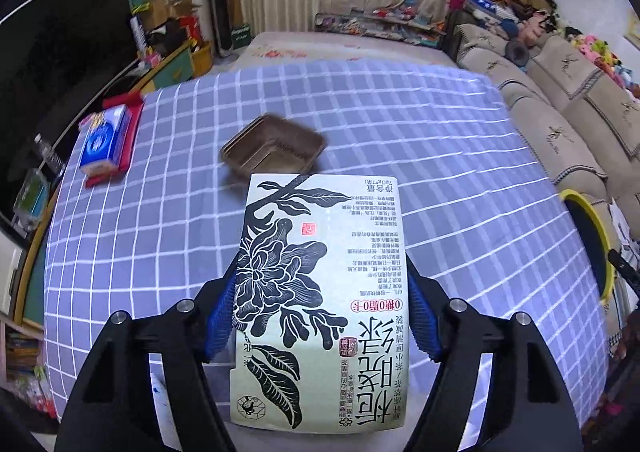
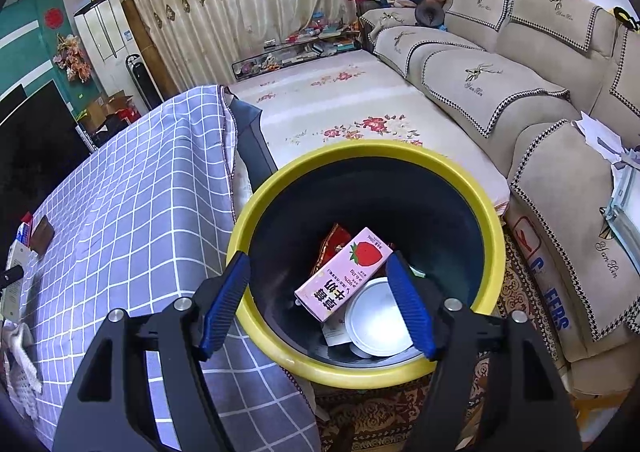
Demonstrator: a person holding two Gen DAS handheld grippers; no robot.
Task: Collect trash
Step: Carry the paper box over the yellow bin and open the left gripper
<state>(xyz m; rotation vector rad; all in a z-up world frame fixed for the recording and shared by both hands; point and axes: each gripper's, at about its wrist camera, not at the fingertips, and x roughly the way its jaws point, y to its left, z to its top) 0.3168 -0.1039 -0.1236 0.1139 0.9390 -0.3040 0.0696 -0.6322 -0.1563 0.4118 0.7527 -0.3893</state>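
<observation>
The left gripper [image 1: 322, 308] clamps a green tea carton [image 1: 320, 304] at centre frame, lifted off the checked tablecloth [image 1: 400, 111] for binning. The right gripper [image 2: 318, 300] hangs wide and empty over the yellow-rimmed bin [image 2: 496, 252], lower centre, where a strawberry milk carton [image 2: 344, 272] lies.

The checked tablecloth [image 1: 360, 111] lies bare from twelve to three o'clock of the left gripper [image 1: 320, 316]; a brown tray [image 1: 276, 149] stands at twelve, a tissue pack [image 1: 105, 139] at ten; the bin [image 2: 280, 187] mouth gapes beneath the right gripper [image 2: 320, 300], its floor cluttered with a pink carton [image 2: 344, 272].
</observation>
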